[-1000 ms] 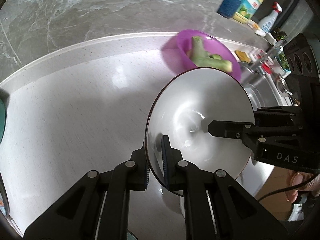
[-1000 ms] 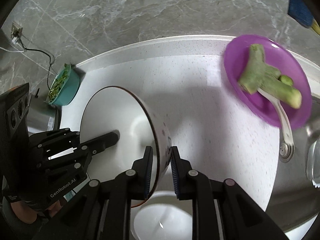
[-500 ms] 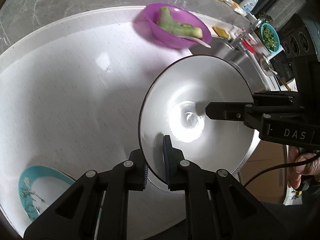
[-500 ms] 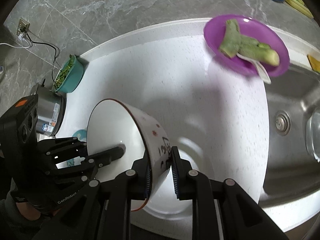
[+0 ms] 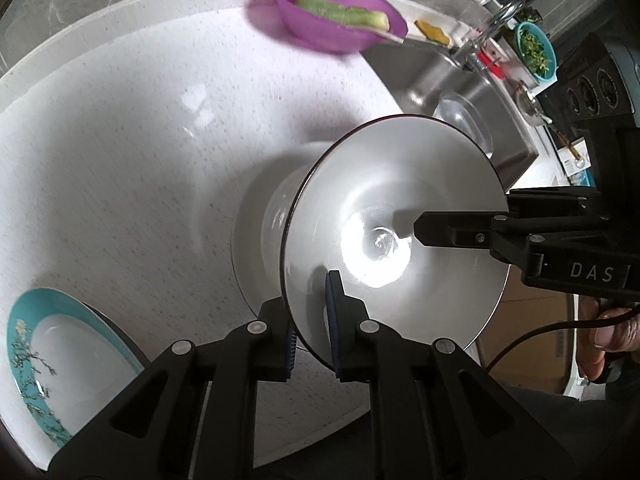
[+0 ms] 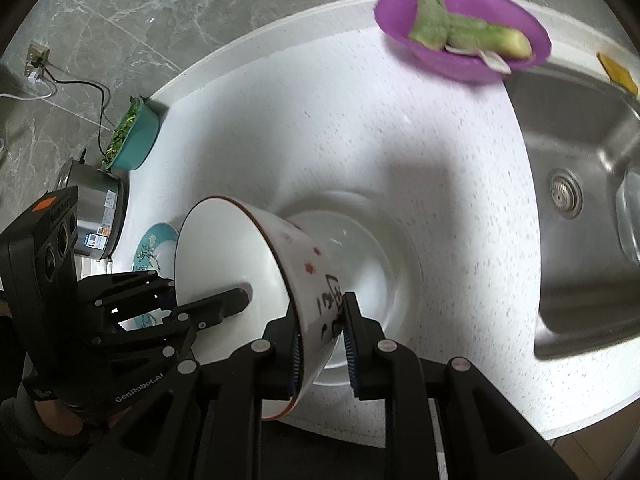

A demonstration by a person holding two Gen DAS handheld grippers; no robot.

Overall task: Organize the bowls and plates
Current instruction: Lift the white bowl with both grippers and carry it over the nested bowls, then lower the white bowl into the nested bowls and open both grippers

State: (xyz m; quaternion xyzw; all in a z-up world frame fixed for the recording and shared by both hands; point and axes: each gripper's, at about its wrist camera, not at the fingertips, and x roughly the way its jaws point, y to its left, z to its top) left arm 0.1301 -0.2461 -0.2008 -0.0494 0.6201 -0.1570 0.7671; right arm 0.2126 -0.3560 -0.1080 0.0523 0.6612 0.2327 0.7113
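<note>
Left claw (image 5: pixel 312 332) & right claw (image 6: pixel 322 344) each clamped tight on opposite rim edges of one white ceramic bowl w/ red star marks (image 6: pixel 308 268), held tilted just above a white round plate (image 6: pixel 384 256) on the white speckled counter (image 6: pixel 320 128). Teal-rimmed floral plate (image 5: pixel 48 364) lies to the left; purple plastic bowl w/ green veg (image 6: pixel 464 36) sits by the steel sink (image 6: pixel 576 200).

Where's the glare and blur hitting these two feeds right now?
Left wrist view: strong glare in the white bowl bottom; purple bowl smeared by motion blur. Right wrist view: purple bowl soft, countertop speckles streaked, held bowl fairly sharp. Both views bend edges, fisheye.
</note>
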